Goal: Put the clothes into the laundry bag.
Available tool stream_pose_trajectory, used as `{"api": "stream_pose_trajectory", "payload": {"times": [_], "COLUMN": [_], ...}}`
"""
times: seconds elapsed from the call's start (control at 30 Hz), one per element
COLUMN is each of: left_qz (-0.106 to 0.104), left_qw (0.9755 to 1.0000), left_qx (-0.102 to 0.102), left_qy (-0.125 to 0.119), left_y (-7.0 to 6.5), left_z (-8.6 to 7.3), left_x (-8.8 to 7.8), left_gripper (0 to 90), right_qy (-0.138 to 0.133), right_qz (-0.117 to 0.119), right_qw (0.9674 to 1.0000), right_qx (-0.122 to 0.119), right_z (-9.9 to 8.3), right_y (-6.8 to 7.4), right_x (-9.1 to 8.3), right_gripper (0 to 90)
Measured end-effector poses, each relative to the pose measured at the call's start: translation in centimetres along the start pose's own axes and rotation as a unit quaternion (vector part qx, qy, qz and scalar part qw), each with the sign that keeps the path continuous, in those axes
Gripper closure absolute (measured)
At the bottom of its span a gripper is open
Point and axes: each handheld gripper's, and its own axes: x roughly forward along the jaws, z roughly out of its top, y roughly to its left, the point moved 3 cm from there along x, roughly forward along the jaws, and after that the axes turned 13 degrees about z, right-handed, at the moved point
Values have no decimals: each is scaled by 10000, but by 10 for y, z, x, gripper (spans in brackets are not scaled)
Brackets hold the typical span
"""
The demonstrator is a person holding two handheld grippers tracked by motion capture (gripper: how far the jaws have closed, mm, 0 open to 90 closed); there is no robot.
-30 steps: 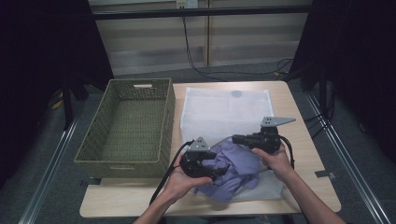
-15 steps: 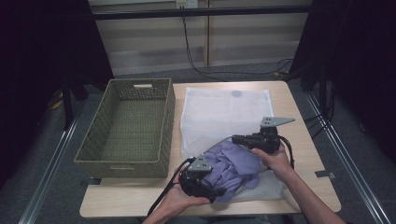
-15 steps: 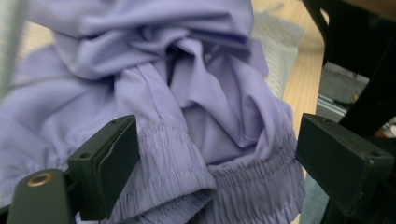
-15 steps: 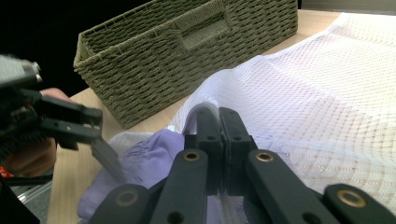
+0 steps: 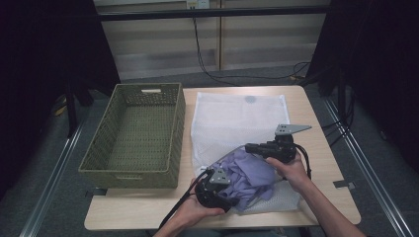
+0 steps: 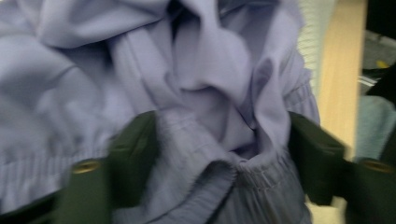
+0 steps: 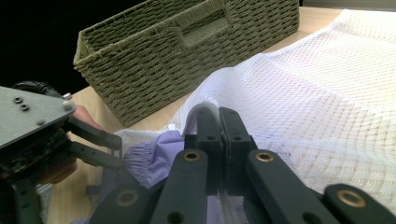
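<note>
A crumpled purple garment (image 5: 252,173) lies at the mouth of a white mesh bag (image 5: 237,118) on the table. My left gripper (image 5: 228,196) is pushed into the garment from the near side. In the left gripper view its jaws have just been closing, and its pads (image 6: 135,154) now press on a bunched elastic hem of the garment (image 6: 210,70). My right gripper (image 5: 247,147) is shut on the bag's edge (image 7: 205,109) and holds it lifted above the purple cloth (image 7: 154,158). The left gripper (image 7: 116,149) also appears low at the left of the right gripper view.
A woven olive basket (image 5: 178,133) stands on the left half of the table, close beside the bag, with its near wall (image 7: 187,56) just beyond the lifted mesh. Bare wood of the table (image 5: 316,128) lies right of the bag. Cables trail off the near edge.
My left gripper has slid toward the near table edge and sunk lower into the purple garment, with its jaws now around a fold. The right gripper has stayed put on the mesh.
</note>
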Motion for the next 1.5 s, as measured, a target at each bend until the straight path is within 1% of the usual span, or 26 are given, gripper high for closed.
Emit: {"api": "stream_pose_trajectory", "payload": {"times": [0.03,0.07,0.13,0.17,0.2,0.27,0.3,0.37,0.4,0.47,0.5,0.53,0.63,0.73,0.83,0.9,1.03,1.07,1.13,1.17,1.27,1.3,1.33,1.4,1.47,1.5], "left_qz": [15,80,-39,-56,-61,-81,-76,-112,-79,-90,-75,-71,-46,-9,64,44,39,17,89,56,101,119,152,156,224,250], "left_qw": [10000,10000,9997,9997,9997,9991,9990,9979,9979,9966,9962,9953,9942,9914,9906,9892,9880,9883,9893,9889,9892,9888,9895,9898,9911,9909], "left_qx": [-66,23,-227,-234,-246,-368,-383,-503,-513,-599,-601,-677,-632,-714,-729,-839,-1026,-1035,-1055,-1086,-1138,-1173,-1145,-1163,-1109,-1125], "left_qy": [-51,-4,-39,-77,-72,-209,-238,-401,-394,-553,-619,-683,-873,-1094,-1154,-1204,-1156,-1119,-1006,-1011,-921,-916,-865,-806,-705,-691], "left_y": [1,4,10,13,15,19,20,22,24,26,28,28,33,39,44,46,48,49,49,49,50,50,51,51,51,52], "left_z": [0,0,1,3,5,11,13,18,20,27,33,36,52,68,79,82,79,77,73,73,71,70,69,67,65,64], "left_x": [1,0,-1,-2,-4,-9,-12,-15,-19,-22,-24,-25,-30,-36,-34,-27,-5,0,14,18,29,32,34,39,44,46], "left_gripper": [414,497,649,719,757,783,786,792,793,794,794,796,796,796,796,796,796,796,795,795,794,794,793,793,793,793], "right_qy": [6,4,1,10,15,27,35,38,44,39,42,36,50,61,44,34,4,2,-16,-26,-8,10,16,20,42,42], "right_qz": [-7,-12,-2,-1,5,1,-3,23,17,26,27,28,30,55,80,61,34,36,39,39,52,61,62,69,82,81], "right_qw": [10000,10000,10000,10000,10000,10000,10000,10000,10000,10000,10000,10000,10000,10000,9999,10000,9999,10000,9999,10000,10000,10000,10000,10000,10000,10000], "right_qx": [0,7,-10,3,13,21,32,38,63,63,61,58,42,52,68,65,114,93,93,80,81,73,63,45,21,18], "right_z": [0,0,0,0,0,0,0,-1,-1,-1,0,0,0,1,2,3,5,5,6,6,7,7,7,7,6,6], "right_y": [0,0,0,0,0,0,-1,-2,-2,-2,-2,-1,0,1,2,2,1,1,1,1,3,4,5,8,12,14], "right_x": [0,0,1,1,1,2,2,3,3,3,3,3,4,4,4,3,0,0,-2,-3,-3,-3,-3,-4,-7,-9], "right_gripper": [886,886,886,886,885,885,886,886,886,886,885,885,885,885,885,885,885,885,885,886,885,886,886,886,885,885]}}
